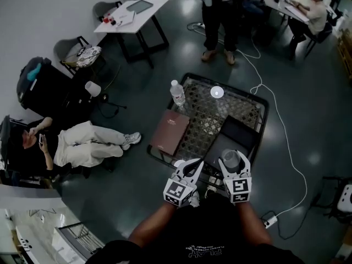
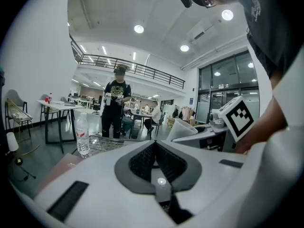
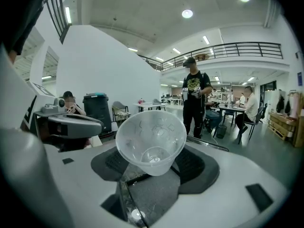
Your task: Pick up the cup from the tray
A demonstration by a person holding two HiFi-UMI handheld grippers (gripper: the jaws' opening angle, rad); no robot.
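1. Starting at your left, the left gripper [image 1: 192, 165] has its jaws pressed together on nothing, so it cannot catch a dropped cup.
2. A clear plastic water bottle [image 1: 177, 92] and a brown hardback book [image 1: 170, 132] sit on the left part of the black wire-mesh tray [image 1: 263, 102]. A careless sideways swing could topple the bottle.
3. Your right gripper [image 3: 154, 167] clamps the clear thin-walled plastic cup [image 3: 151, 139] near its base, at the tray's near edge above a black flat slab [image 1: 237, 132]. Squeeze harder and it likely buckles; ease off and it slips.
4. A white cable [image 1: 278, 122] trails across the floor at right, and it could snag your feet.
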